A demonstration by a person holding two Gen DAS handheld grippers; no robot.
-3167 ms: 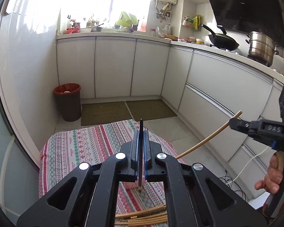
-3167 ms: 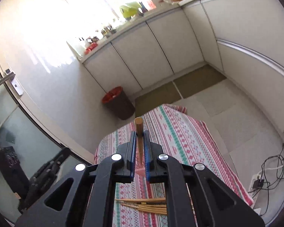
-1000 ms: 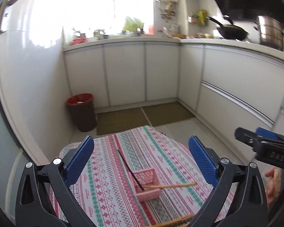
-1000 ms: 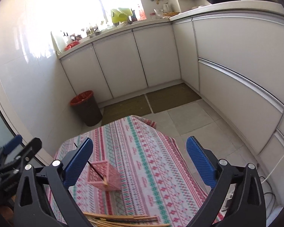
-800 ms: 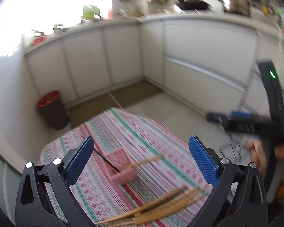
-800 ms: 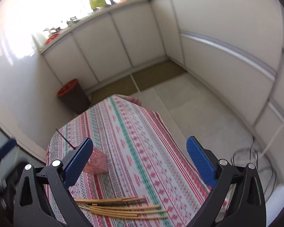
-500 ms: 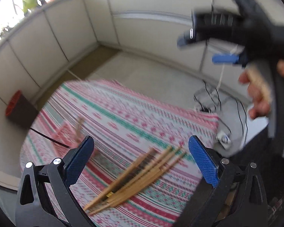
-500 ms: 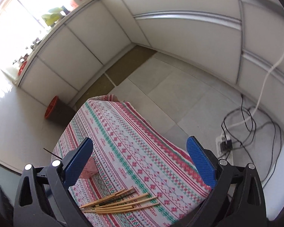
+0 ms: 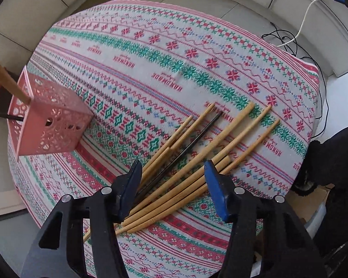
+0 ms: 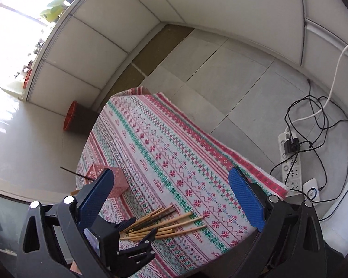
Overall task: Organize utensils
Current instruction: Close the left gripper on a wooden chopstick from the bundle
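A pile of several bamboo chopsticks (image 9: 211, 148) with one black chopstick (image 9: 185, 150) lies on the patterned tablecloth (image 9: 174, 58). My left gripper (image 9: 171, 180) is open, low over the near ends of the pile, its blue pads on either side of them. A pink perforated basket (image 9: 51, 120) at the left holds one bamboo chopstick (image 9: 4, 74) and one black chopstick (image 9: 2, 115). In the right wrist view my right gripper (image 10: 171, 199) is open, empty and high above the table. The pile (image 10: 164, 222), the basket (image 10: 116, 183) and the left gripper (image 10: 139, 234) show below it.
A red-rimmed bin (image 10: 74, 120) stands on the floor past the table's far corner. A power strip (image 10: 292, 159) with cables lies on the floor at the right. White cabinets (image 10: 104, 46) line the walls.
My left gripper has swung down from facing the room to just over the chopstick pile, jaws narrower than before. My right gripper has risen and tilted downward, still wide open.
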